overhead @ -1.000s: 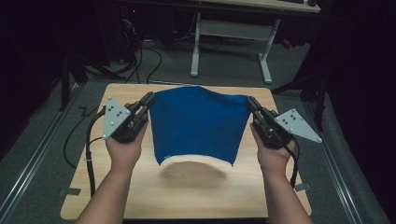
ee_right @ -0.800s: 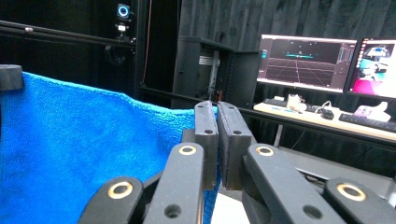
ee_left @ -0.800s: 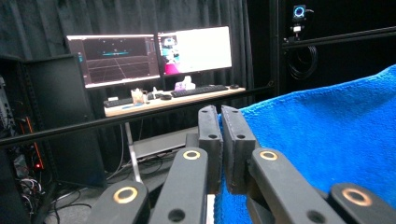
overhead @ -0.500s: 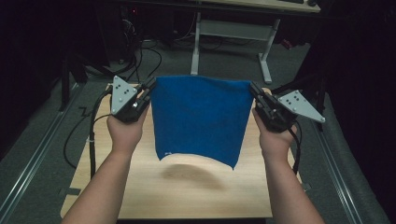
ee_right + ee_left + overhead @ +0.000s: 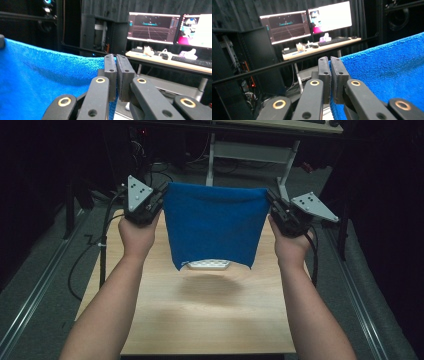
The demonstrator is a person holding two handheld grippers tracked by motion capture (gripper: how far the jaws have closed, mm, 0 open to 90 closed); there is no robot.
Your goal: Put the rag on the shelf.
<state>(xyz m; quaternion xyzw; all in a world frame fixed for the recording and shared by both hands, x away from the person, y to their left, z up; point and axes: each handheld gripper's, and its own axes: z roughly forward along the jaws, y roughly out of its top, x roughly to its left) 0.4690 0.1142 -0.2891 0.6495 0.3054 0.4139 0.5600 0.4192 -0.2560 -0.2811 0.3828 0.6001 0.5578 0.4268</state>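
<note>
Holding blue towel stretched by its top corners, left gripper and right gripper clamped, letting it hang flat above tabletop.

Wooden table, white tray on it

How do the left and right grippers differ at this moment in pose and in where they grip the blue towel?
The left gripper pinches the blue towel at its upper corner on the picture's left; the right gripper pinches the opposite upper corner. The left gripper's grey plate stands steep and sits slightly higher; the right gripper's plate slants outward, lower. Both are shut on the towel's top edge, holding it stretched and hanging above the wooden table.
</note>
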